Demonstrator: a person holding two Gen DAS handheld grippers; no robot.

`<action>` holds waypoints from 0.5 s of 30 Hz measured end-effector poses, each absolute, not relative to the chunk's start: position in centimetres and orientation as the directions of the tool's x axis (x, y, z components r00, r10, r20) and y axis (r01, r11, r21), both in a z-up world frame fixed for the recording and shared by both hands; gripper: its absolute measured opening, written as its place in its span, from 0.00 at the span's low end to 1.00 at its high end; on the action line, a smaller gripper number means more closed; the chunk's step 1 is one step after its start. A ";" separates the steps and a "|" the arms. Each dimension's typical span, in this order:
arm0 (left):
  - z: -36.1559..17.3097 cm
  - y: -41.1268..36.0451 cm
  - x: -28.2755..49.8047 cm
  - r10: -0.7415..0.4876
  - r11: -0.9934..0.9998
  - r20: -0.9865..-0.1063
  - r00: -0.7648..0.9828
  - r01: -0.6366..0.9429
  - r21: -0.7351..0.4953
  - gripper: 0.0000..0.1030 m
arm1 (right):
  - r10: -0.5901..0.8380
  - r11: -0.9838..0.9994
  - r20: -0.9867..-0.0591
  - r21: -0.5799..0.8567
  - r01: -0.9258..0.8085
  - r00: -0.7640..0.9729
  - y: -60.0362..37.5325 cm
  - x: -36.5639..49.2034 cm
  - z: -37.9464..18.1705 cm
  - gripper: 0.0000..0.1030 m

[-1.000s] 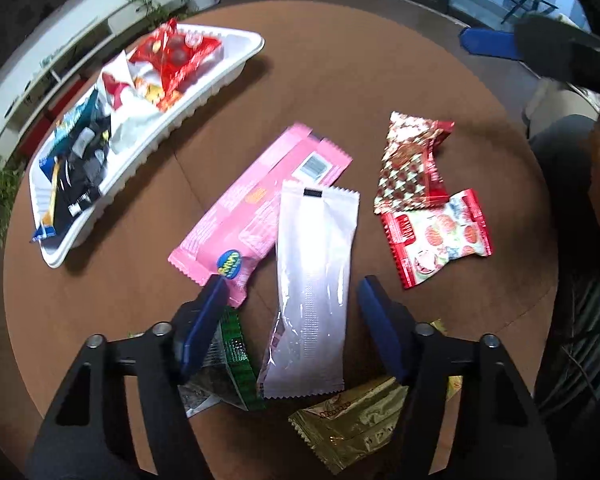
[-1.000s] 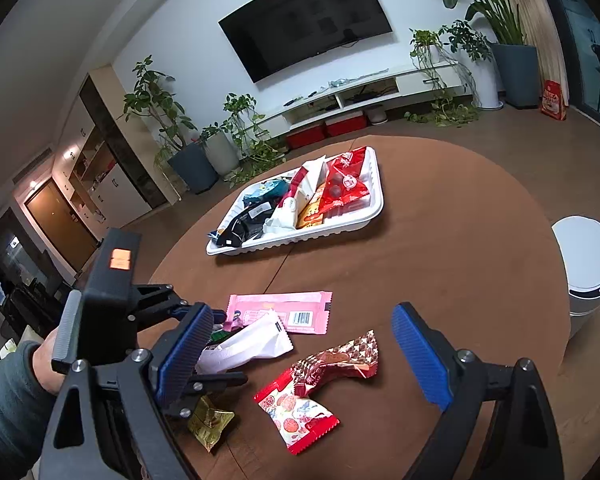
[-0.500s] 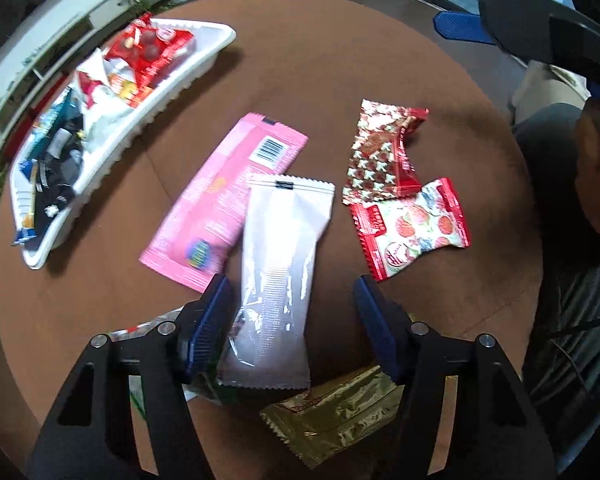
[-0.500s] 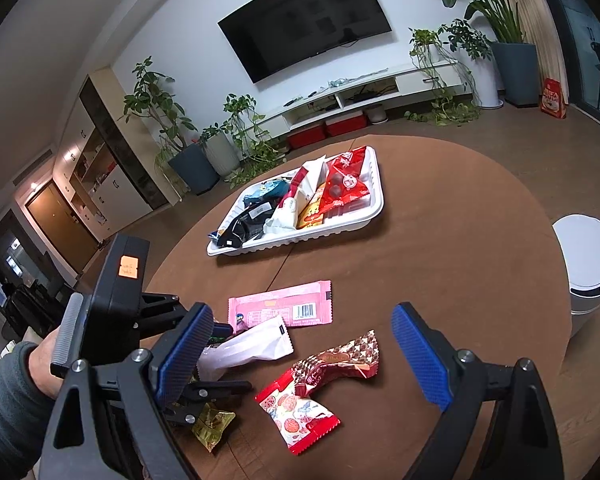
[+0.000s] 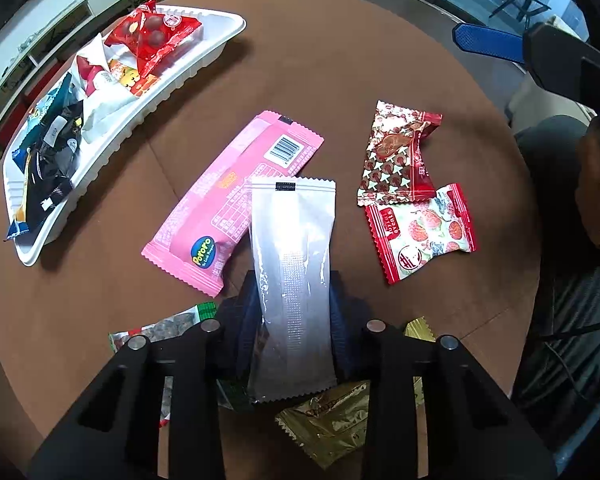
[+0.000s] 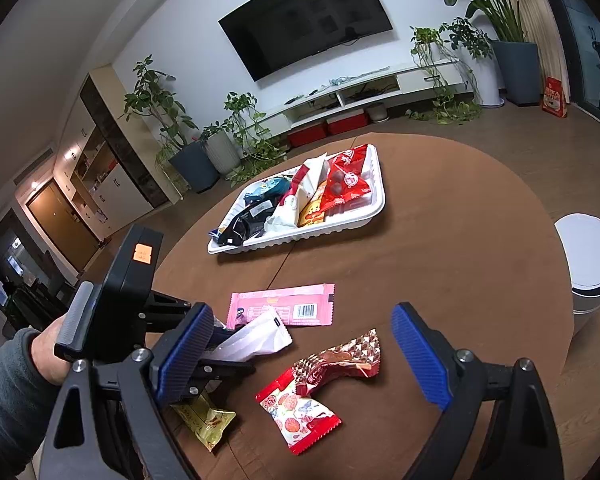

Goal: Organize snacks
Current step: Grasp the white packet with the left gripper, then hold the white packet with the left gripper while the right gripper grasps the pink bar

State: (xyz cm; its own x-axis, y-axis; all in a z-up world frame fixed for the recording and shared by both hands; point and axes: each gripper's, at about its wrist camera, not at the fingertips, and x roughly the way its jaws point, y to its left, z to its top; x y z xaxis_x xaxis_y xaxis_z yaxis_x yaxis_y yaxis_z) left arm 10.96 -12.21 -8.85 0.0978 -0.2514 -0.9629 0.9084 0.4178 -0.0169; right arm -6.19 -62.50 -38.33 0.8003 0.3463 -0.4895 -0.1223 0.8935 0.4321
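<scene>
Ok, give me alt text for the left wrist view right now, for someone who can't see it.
The left gripper is shut on a white snack packet that overlaps a pink wrapper on a round brown table. Two red packets lie to the right, a gold one and a green one sit near the gripper, and a white tray of snacks sits upper left.

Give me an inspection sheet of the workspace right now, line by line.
Surface: round brown table, seam down the middle.
Job's things: white tray holding several snacks; loose on the table are the pink packet, star-print packet, strawberry packet, gold packet and green-edged packet.
Clutter: nothing seen.
Grippers: left gripper shut on white packet; right gripper open, holding nothing.
Cables: nothing seen on the table.
Surroundings: wall television, potted plants, white bin.
</scene>
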 end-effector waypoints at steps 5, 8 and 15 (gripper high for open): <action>-8.9 -11.8 10.5 -0.259 0.426 -0.961 0.095 0.904 -0.025 0.26 | 0.347 0.893 -0.487 0.431 -0.125 0.801 -62.5 -6.4 -38.4 0.89; -8.6 -11.0 10.5 -0.280 0.449 -0.955 0.101 0.893 -0.037 0.26 | 0.359 0.888 -0.488 0.441 -0.129 0.796 -62.7 -6.3 -38.3 0.88; -4.6 -7.2 10.4 -0.392 0.534 -0.905 0.165 0.842 -0.078 0.26 | 0.370 0.928 -0.571 0.259 -0.267 0.733 -60.8 -5.2 -36.9 0.88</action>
State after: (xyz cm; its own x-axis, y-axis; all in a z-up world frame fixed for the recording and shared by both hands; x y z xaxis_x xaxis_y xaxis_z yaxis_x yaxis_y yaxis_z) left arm 10.44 -7.18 -4.63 0.1651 -0.3916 -0.9052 0.8417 0.5344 -0.0777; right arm -5.19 -60.78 -36.87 0.7327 0.3698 -0.5712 -0.2668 0.9284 0.2587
